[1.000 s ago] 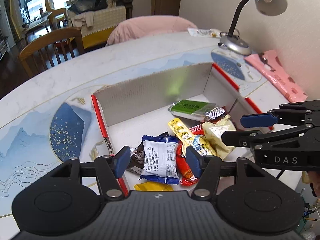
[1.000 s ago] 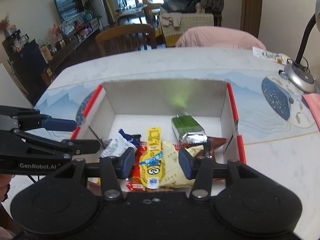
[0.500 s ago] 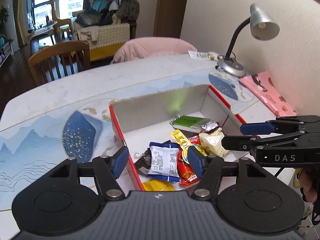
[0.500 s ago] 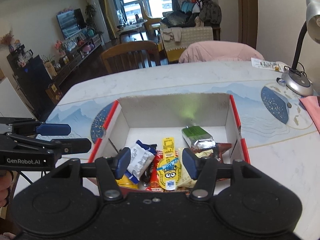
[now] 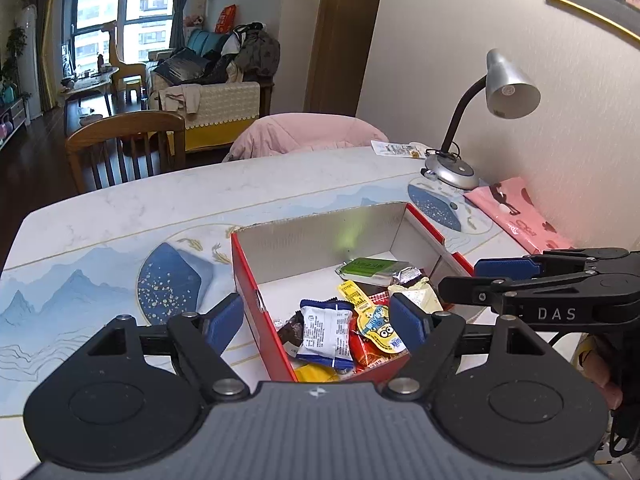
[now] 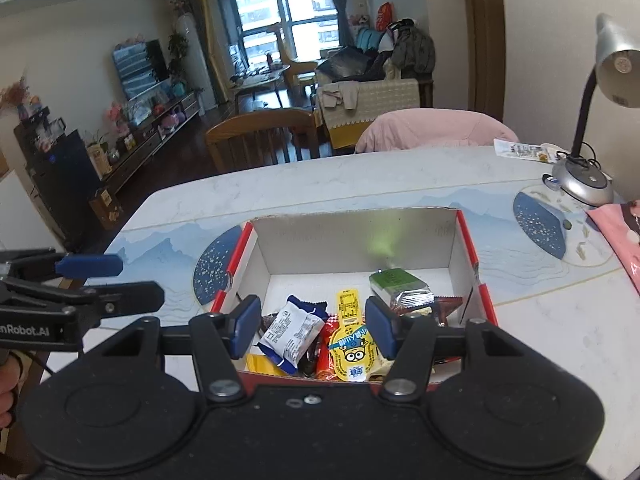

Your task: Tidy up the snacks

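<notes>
Snack packets (image 5: 352,320) heaped at near end of red box (image 5: 256,280), gathered for tidiness. Left gripper (image 5: 316,320) just widening, right gripper (image 6: 312,326) parted, both empty, apparently clear above.

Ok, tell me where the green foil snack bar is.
The green foil snack bar lies inside the red cardboard box, toward its far right corner, behind the yellow cartoon packet.

Box (image 6: 466,236): red outside, white inside, open-topped, frame centre.
Snacks (image 6: 352,344): assorted wrapped packets, heaped at its near wall.
</notes>
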A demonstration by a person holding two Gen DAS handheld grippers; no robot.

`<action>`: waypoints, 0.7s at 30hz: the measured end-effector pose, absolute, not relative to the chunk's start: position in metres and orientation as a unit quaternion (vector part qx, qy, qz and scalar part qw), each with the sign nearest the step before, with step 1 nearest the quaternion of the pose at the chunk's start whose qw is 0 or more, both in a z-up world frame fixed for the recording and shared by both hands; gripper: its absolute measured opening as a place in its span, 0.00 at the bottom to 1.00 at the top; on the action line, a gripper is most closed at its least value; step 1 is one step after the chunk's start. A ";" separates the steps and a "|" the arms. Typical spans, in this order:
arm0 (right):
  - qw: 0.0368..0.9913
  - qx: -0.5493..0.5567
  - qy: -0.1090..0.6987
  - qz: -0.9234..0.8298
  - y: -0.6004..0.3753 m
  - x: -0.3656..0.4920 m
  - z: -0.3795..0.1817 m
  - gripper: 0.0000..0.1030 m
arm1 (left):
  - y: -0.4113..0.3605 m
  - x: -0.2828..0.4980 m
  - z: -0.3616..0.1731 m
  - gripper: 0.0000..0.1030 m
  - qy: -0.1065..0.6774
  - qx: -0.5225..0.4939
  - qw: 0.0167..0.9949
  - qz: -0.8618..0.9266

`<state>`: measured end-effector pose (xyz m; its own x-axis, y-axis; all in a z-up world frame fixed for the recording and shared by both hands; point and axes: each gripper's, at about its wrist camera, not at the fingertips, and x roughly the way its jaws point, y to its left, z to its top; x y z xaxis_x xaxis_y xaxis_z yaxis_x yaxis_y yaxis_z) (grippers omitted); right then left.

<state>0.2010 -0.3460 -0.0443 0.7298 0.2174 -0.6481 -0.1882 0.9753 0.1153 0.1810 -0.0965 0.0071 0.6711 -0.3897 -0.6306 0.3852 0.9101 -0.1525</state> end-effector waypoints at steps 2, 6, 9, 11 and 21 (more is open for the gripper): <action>0.931 0.029 0.348 0.109 -0.347 0.197 -0.045 0.56 | -0.093 0.178 0.008 0.77 0.341 -0.005 0.916 -0.210; 0.935 0.046 0.336 0.106 -0.349 0.190 -0.047 1.00 | -0.089 0.171 0.008 0.83 0.337 -0.007 0.917 -0.213; 0.937 0.033 0.332 0.103 -0.344 0.186 -0.048 1.00 | -0.086 0.166 0.007 0.87 0.334 -0.015 0.918 -0.213; 0.939 0.032 0.327 0.100 -0.344 0.182 -0.049 1.00 | -0.084 0.164 0.006 0.87 0.335 -0.020 0.918 -0.211; 0.952 0.055 0.292 0.070 -0.342 0.161 -0.051 1.00 | -0.084 0.153 0.007 0.96 0.324 -0.024 0.922 -0.212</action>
<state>0.1613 -0.3421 -0.0508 0.8201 0.1662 -0.5476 -0.1022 0.9840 0.1456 0.1529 -0.0841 0.0074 0.7004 -0.4057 -0.5873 0.3752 0.9092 -0.1806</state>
